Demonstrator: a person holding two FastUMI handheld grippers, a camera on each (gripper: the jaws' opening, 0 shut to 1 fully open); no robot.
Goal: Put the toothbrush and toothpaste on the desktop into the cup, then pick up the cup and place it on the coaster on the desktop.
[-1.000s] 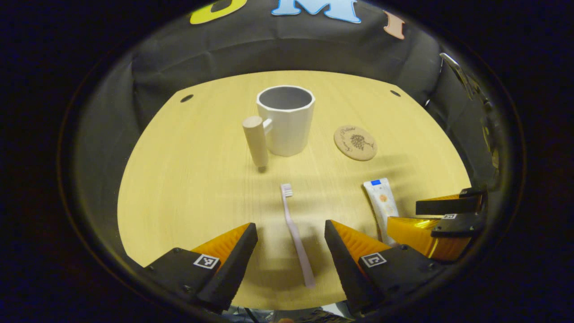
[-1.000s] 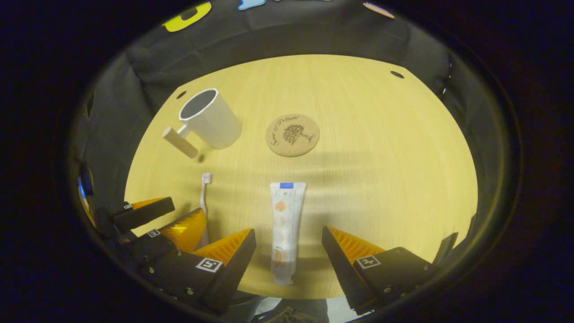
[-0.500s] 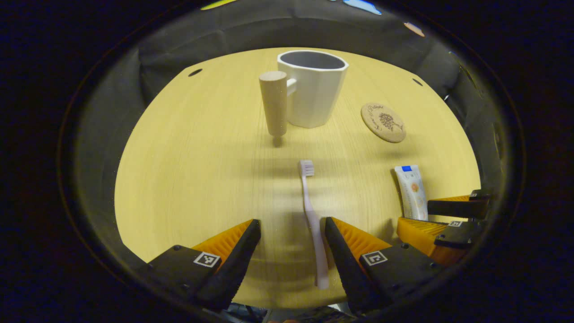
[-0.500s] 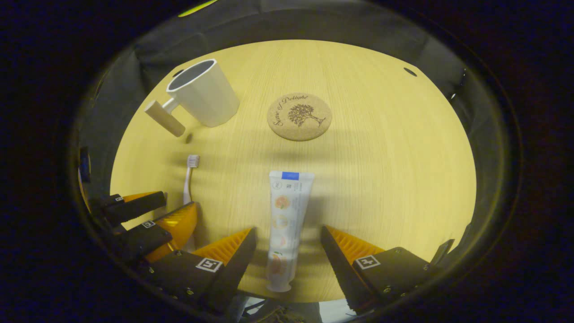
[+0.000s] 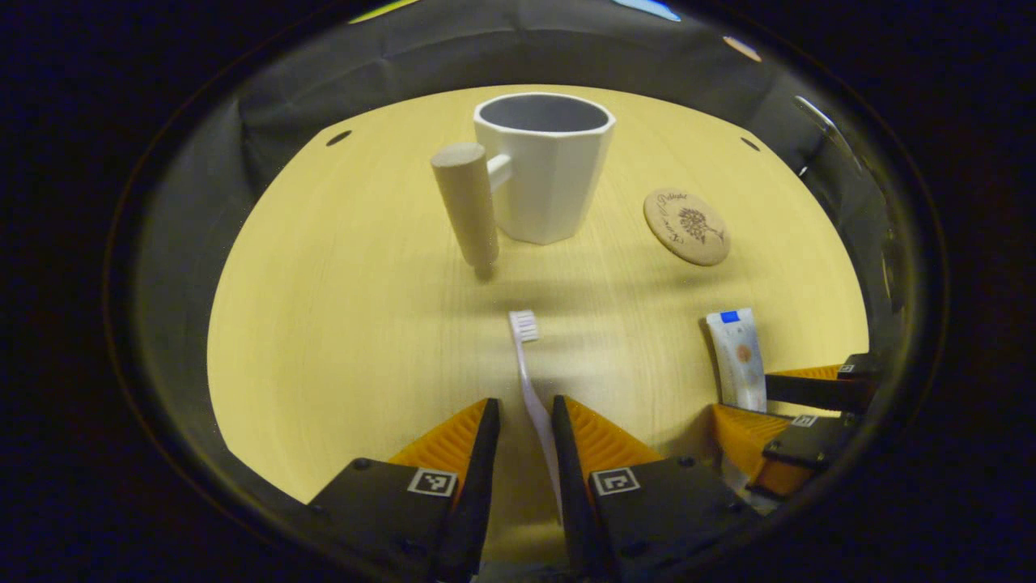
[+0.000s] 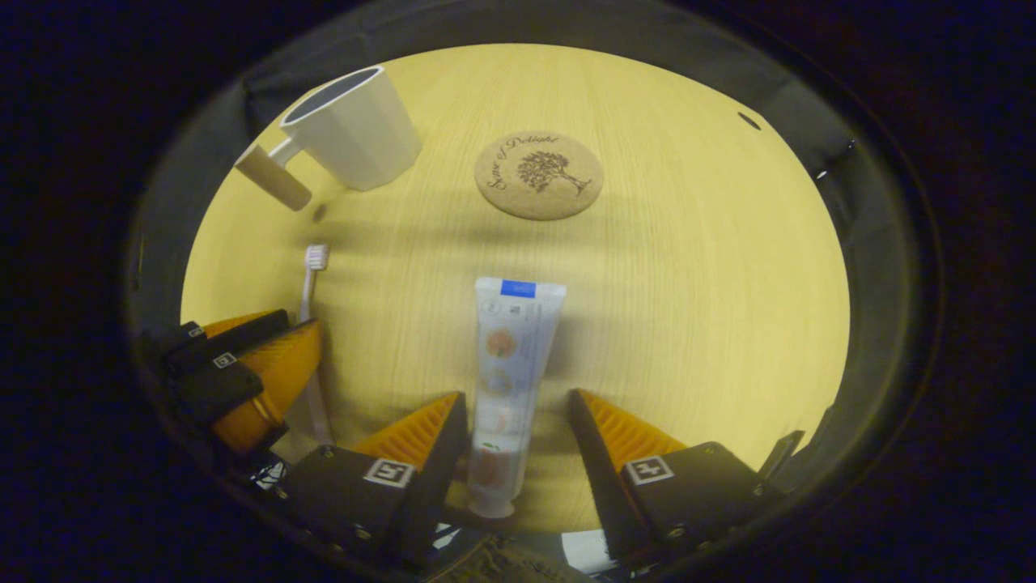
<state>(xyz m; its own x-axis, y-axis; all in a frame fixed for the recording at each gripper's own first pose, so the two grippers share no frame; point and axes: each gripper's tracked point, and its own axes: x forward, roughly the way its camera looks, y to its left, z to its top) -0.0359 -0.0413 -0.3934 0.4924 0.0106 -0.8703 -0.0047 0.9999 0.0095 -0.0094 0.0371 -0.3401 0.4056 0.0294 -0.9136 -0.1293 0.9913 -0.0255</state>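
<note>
While toothbrush (image 5: 530, 380) lies between nearly closed left tongs (image 5: 522, 417), right tongs (image 6: 518, 413) gape around toothpaste (image 6: 506, 364).

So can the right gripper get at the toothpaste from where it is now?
Probably yes. The right gripper is open with its fingers on either side of the toothpaste, which lies flat on the table; nothing lies between them.

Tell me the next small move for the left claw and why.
Probably finish closing on the toothbrush handle, then lift. The left claw straddles the handle, fingers nearly on it, while the brush lies flat on the desktop and the cup stands empty ahead.
</note>
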